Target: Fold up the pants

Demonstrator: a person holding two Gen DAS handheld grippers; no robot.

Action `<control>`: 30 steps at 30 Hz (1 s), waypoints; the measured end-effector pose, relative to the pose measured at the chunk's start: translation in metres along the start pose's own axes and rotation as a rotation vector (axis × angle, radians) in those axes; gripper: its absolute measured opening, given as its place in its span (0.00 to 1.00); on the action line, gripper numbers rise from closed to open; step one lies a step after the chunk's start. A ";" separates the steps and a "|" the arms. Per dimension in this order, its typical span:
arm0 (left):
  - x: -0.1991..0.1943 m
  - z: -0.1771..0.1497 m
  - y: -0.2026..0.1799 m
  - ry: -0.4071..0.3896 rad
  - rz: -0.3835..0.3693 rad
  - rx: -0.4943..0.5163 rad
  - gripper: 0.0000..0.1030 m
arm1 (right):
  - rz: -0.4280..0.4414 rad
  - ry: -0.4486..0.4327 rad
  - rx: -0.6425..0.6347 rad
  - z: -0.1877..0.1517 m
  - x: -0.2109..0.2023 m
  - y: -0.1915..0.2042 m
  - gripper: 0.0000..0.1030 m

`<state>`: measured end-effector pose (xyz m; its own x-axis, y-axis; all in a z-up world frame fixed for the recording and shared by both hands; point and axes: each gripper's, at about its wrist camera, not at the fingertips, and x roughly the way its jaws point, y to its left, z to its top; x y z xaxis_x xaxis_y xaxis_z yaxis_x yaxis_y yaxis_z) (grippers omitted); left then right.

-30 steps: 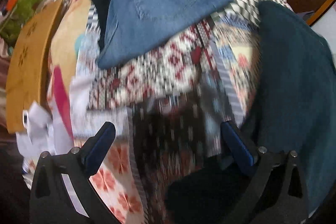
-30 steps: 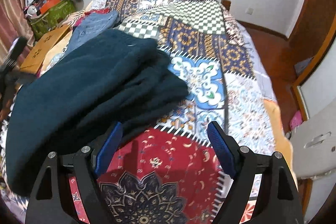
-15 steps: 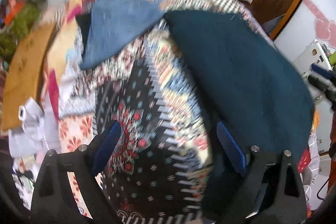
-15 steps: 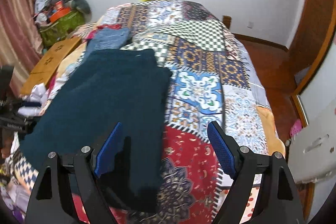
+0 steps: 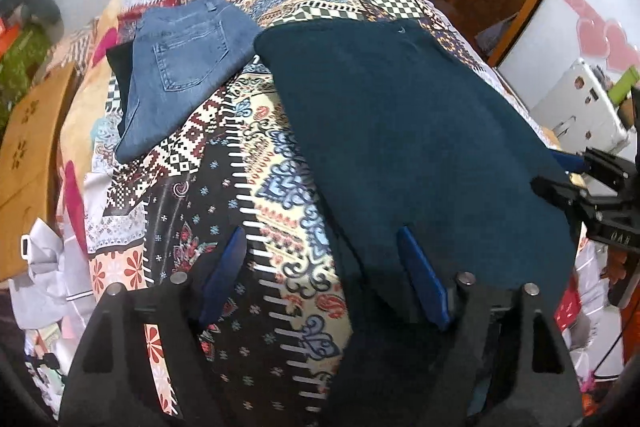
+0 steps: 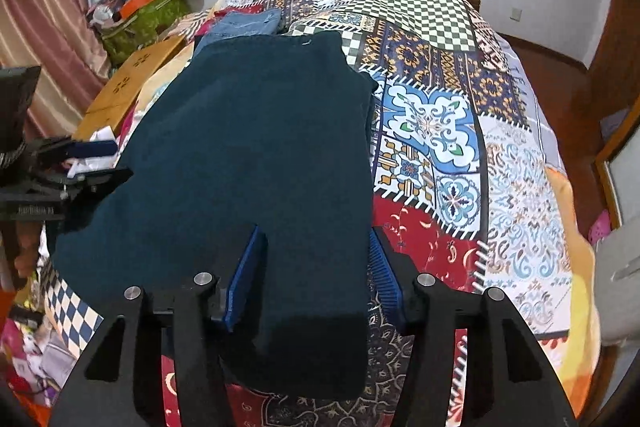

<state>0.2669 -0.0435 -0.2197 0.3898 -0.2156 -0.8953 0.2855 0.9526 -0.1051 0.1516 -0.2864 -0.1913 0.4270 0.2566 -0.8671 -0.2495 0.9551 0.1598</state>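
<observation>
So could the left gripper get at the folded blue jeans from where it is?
Probably yes. The left gripper is open with nothing between its fingers, and only bare patchwork bedspread lies between it and the blue jeans.

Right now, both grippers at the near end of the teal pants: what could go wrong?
1. Right gripper has been closing astride the teal pants' near end; it may pinch only the top layer.
2. Left gripper, also closing, straddles the pants' edge and the patchwork quilt; it may grab quilt.
3. A forward fold could overlap the folded jeans.
</observation>
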 end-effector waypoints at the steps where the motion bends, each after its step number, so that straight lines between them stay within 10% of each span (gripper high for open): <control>1: -0.002 0.004 0.003 -0.011 0.010 -0.001 0.77 | 0.002 0.001 -0.010 0.003 -0.002 0.000 0.49; 12: 0.021 0.078 0.022 -0.050 0.033 0.001 0.77 | -0.010 -0.086 -0.009 0.070 0.009 -0.029 0.49; 25: 0.082 0.138 0.014 -0.012 -0.040 0.033 0.68 | 0.141 0.024 -0.019 0.138 0.097 -0.038 0.48; 30: 0.095 0.141 0.024 -0.009 -0.034 0.008 0.64 | 0.191 0.018 0.009 0.139 0.109 -0.051 0.20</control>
<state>0.4344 -0.0708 -0.2459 0.3871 -0.2499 -0.8875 0.3060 0.9428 -0.1320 0.3315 -0.2870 -0.2288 0.3566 0.4310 -0.8289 -0.3169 0.8905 0.3266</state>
